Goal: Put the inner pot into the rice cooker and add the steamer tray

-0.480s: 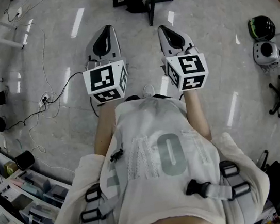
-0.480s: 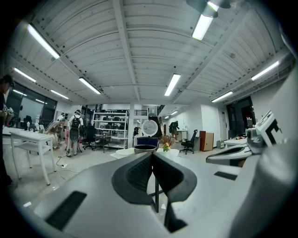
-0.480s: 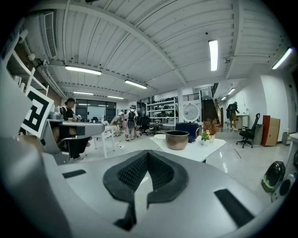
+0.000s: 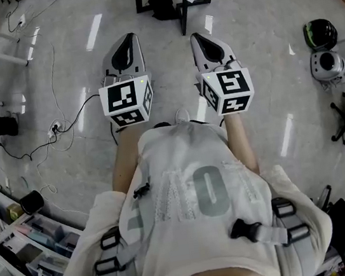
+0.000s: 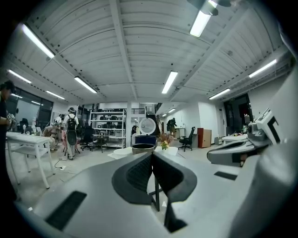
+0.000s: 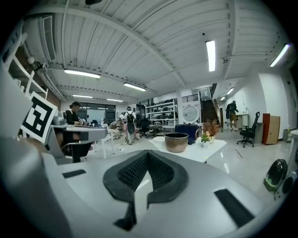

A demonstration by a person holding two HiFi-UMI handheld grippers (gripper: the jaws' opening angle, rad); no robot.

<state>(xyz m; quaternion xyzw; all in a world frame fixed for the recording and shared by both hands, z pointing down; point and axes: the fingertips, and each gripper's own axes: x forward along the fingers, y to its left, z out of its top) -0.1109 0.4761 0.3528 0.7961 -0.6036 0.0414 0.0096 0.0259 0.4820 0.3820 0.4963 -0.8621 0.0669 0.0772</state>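
While well short of the table (image 6: pixel 207 149), clamped shut on nothing at left gripper (image 5: pixel 152 155) and right gripper (image 6: pixel 148 152) alike. Upright on that table: pot (image 6: pixel 177 142), near side; open cooker (image 6: pixel 188 129), far side. Probably stiff, smooth metal, fairly heavy; best pinched at the rim, on opposite sides.

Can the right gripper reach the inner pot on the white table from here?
Probably not yet: the inner pot sits on the table far ahead of the shut right gripper. Open floor lies between, nothing blocks.
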